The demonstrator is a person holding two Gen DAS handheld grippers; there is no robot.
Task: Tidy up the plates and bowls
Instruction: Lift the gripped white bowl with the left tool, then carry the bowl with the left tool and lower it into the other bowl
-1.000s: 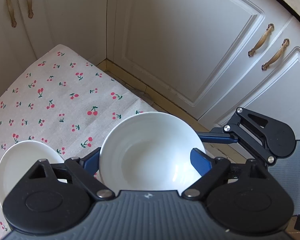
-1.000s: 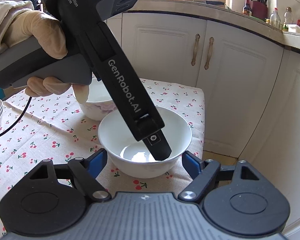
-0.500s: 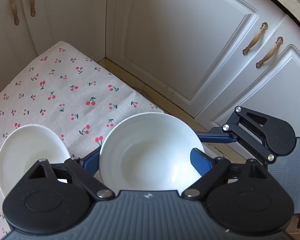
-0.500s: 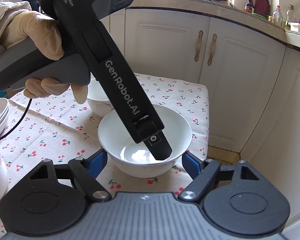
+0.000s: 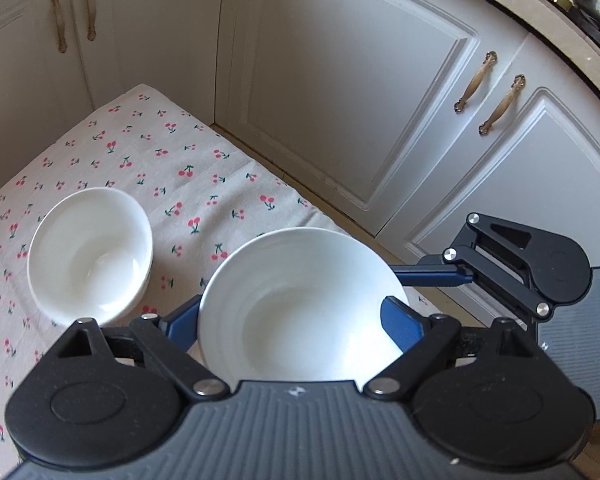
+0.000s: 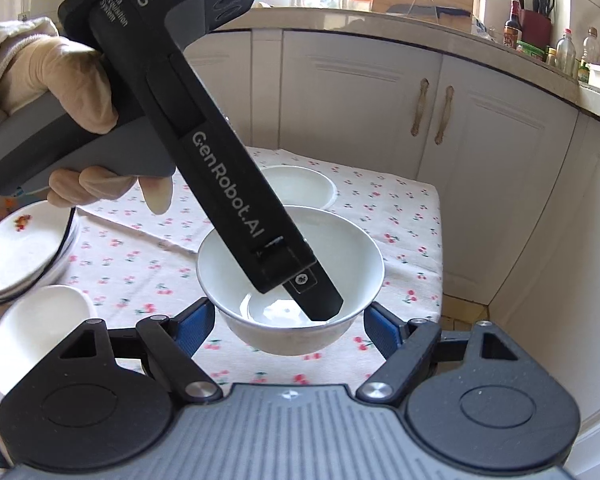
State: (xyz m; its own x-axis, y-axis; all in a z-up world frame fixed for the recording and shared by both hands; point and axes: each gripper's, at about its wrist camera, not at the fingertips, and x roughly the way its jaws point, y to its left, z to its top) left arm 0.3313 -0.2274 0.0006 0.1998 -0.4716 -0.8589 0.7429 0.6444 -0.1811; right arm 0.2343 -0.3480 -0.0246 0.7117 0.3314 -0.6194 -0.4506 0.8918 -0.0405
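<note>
A plain white bowl point(image 5: 300, 304) hangs above the cherry-print tablecloth point(image 5: 148, 160). My left gripper point(image 5: 296, 320) is shut on its near rim, with one finger point(image 6: 312, 296) inside the bowl point(image 6: 340, 264). A second white bowl point(image 5: 88, 252) stands on the cloth to the left, and shows behind the held bowl in the right wrist view point(image 6: 304, 184). My right gripper point(image 6: 290, 322) is open, its blue fingers on either side of the held bowl and apart from it.
A stack of plates point(image 6: 20, 248) with a fruit print and a small white bowl point(image 6: 40, 328) stand at the left. White cabinet doors point(image 5: 340, 80) close in behind and to the right of the table's edge point(image 6: 440, 240).
The held bowl has risen off the cloth and moved away from the table's corner toward the second bowl. The right gripper has drawn back and up with it, staying open.
</note>
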